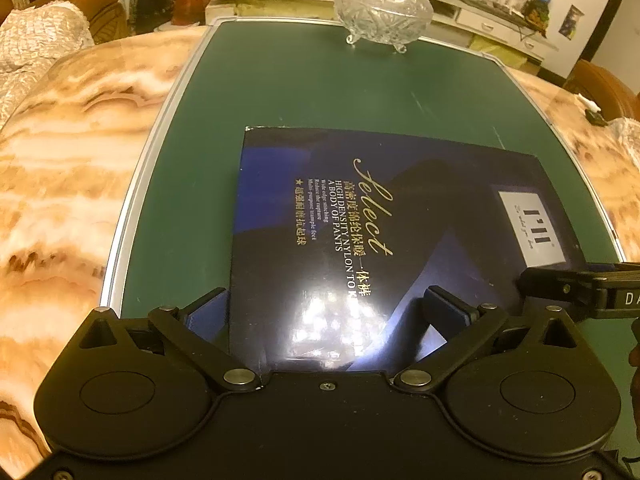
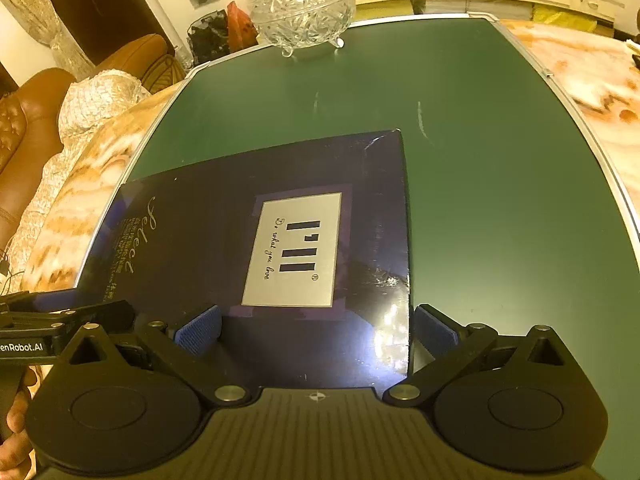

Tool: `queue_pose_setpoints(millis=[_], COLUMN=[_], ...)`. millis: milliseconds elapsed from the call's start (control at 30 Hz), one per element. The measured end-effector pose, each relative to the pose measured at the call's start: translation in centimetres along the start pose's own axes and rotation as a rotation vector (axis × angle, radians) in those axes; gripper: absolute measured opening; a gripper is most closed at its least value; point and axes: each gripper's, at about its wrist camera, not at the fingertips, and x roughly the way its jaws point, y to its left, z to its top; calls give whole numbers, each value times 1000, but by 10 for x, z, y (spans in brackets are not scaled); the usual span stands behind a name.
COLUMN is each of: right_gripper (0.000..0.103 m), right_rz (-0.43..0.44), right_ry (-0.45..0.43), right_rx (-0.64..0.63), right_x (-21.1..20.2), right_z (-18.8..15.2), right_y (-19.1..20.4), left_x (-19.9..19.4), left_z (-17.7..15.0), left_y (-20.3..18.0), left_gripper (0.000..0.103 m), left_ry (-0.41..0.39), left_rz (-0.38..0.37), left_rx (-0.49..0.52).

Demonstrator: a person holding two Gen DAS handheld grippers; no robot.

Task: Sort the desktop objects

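A flat dark blue box (image 1: 360, 232) with gold "Select" lettering and a silver label lies on the green mat (image 1: 280, 92); it also shows in the right wrist view (image 2: 280, 240). My left gripper (image 1: 326, 316) is open over the box's near left corner, one finger off its left edge, the other above the lid. My right gripper (image 2: 316, 332) is open over the box's near right corner, its right finger just past the right edge. Both grippers are empty. A lidded crystal glass bowl (image 1: 382, 4) stands at the mat's far edge, also in the right wrist view (image 2: 304, 8).
The green mat (image 2: 500, 160) with a silver frame lies on an orange marble table (image 1: 72, 152). The right gripper's body (image 1: 580, 292) shows at the left view's right edge. Brown sofas, a white cushion (image 2: 100, 100) and shelving stand behind the table.
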Motion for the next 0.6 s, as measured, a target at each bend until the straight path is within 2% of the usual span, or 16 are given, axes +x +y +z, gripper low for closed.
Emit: queue_pose_setpoints(millis=[600], right_gripper=[103], right_rz=[-36], right_ry=[-17], right_rx=[-53], right_x=[-5], right_z=[-7], right_y=[12], left_x=[-2], left_z=[-4], left_y=[-3], left_gripper=[103], left_ry=[0], left_rz=[9], left_rx=[12])
